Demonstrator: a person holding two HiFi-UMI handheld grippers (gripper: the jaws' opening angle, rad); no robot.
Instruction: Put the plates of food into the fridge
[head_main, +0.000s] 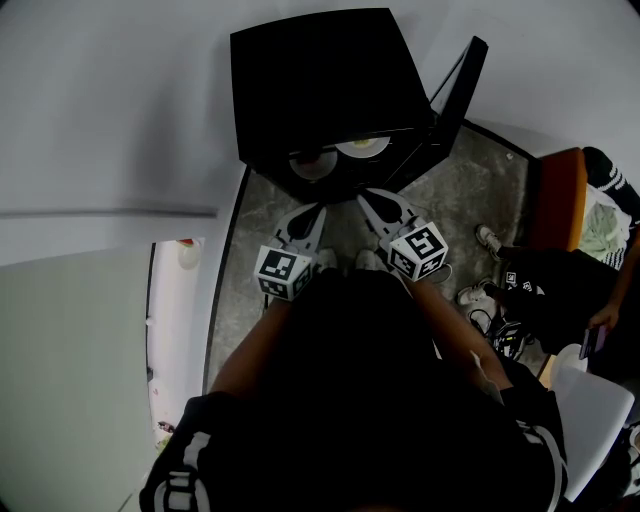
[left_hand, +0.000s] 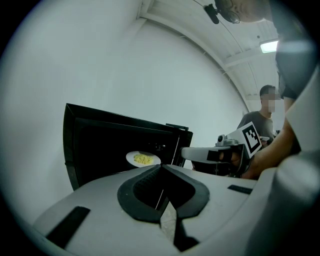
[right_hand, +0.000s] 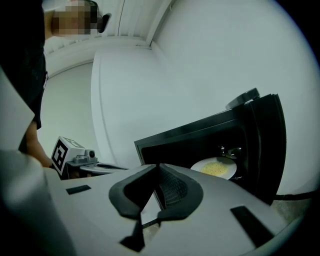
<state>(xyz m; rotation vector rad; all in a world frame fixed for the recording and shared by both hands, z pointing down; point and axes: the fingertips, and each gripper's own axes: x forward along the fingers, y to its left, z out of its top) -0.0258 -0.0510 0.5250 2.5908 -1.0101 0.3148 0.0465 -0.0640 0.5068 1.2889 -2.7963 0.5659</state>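
Note:
A small black fridge (head_main: 320, 80) stands on the floor with its door (head_main: 460, 90) swung open to the right. Two white plates sit side by side inside, one with darker food (head_main: 313, 165) and one with yellow food (head_main: 362, 148). My left gripper (head_main: 316, 212) and right gripper (head_main: 372, 200) hover just in front of the opening, both shut and empty. In the left gripper view the shut jaws (left_hand: 161, 169) point at the yellow-food plate (left_hand: 143, 159). The right gripper view shows its shut jaws (right_hand: 160, 166) below the same plate (right_hand: 215, 168).
An orange chair (head_main: 560, 195) and a seated person's shoes (head_main: 490, 240) are at the right on the speckled floor. A white chair (head_main: 590, 410) is at lower right. Another person (left_hand: 260, 122) stands beyond the fridge. White wall lies behind and to the left.

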